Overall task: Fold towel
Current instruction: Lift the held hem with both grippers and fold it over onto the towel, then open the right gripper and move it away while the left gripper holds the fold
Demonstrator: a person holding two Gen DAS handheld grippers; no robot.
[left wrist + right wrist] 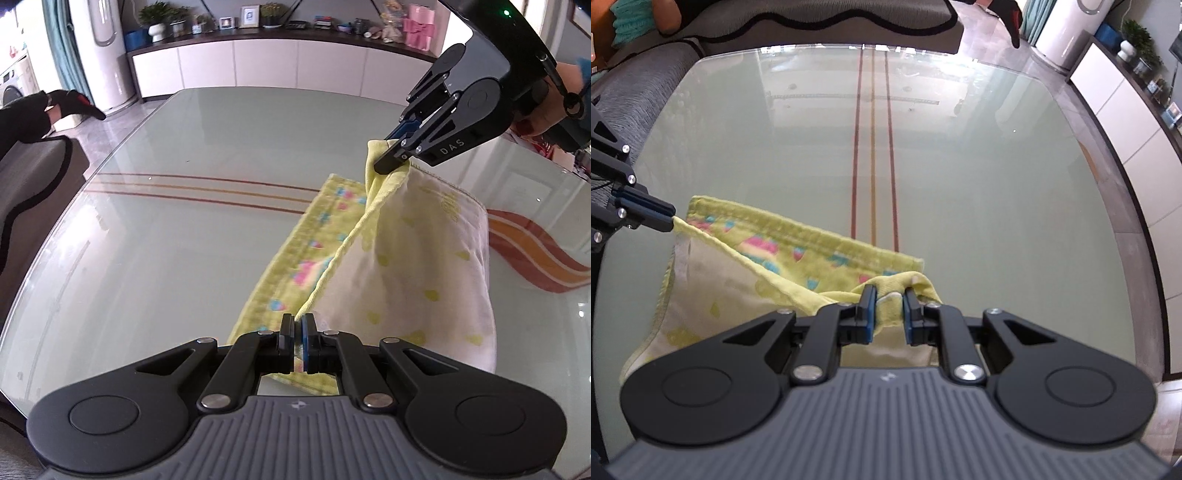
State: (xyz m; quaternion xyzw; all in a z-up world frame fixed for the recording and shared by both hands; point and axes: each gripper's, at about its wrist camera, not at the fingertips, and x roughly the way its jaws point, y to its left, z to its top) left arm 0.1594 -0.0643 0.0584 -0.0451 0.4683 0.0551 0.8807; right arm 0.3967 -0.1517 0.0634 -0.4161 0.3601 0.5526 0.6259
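A yellow towel [406, 266] with pink and blue figures on one side and a pale, heart-dotted back lies partly on the glass table [166, 229], with one edge lifted. My left gripper [299, 319] is shut on one corner of that raised edge. In the same view my right gripper [388, 162] pinches the other corner, higher up and further away. In the right wrist view the towel [783, 240] hangs between the two; the right gripper [890, 295] is shut on a bunched corner and the left gripper [670, 219] clamps the corner at the left.
A grey sofa [33, 192] borders the table on the left. A black-gloved hand [74, 103] shows beyond it. A white sideboard [258, 62] with plants and frames runs along the far wall. An orange striped pattern [535, 251] shows on the table beside the towel.
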